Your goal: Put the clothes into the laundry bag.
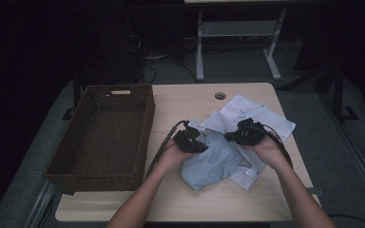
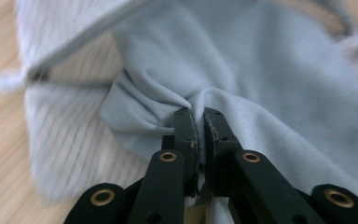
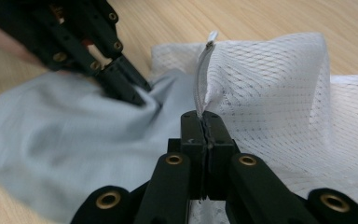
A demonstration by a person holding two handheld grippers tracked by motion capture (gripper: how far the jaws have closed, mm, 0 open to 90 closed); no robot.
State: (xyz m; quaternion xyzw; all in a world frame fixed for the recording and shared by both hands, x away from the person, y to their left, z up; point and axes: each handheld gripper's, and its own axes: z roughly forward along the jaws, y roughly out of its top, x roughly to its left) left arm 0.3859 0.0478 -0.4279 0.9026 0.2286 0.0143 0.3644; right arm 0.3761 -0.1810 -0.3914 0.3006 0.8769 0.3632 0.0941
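On the wooden table (image 1: 190, 102) a light blue cloth (image 1: 214, 164) lies crumpled near the front middle, partly over and partly tucked against a white mesh bag (image 1: 261, 116) that spreads out behind it and to its right. A dark wicker basket (image 1: 145, 135) stands just left of them, close to the left gripper (image 1: 197, 144) but apart from the cloth; a small round grommet (image 1: 220, 95) sits in the tabletop behind the bag, and cables trail from both grippers over the person's wrists. Nothing lies between the grippers and the fabric; the folds of cloth themselves hide much of the bag's near edge. The left gripper's jaws are pinched on a gathered fold of the cloth, and the right gripper (image 1: 233, 137) is clamped on the bag's edge. The high view shows the whole layout, both hands (image 1: 171, 159) close together over the pile, but the jaws are too dark there to read. The left gripper view shows the cloth (image 2: 270, 70) bunching into creases right at its gripper's (image 2: 198, 122) tips, with ribbed white mesh beside it. The right gripper view shows its gripper (image 3: 206, 125) holding a raised seam of the bag (image 3: 270, 84), the net pattern plain, and the left gripper (image 3: 137, 93) pressing into the cloth (image 3: 74, 140) just beside it.
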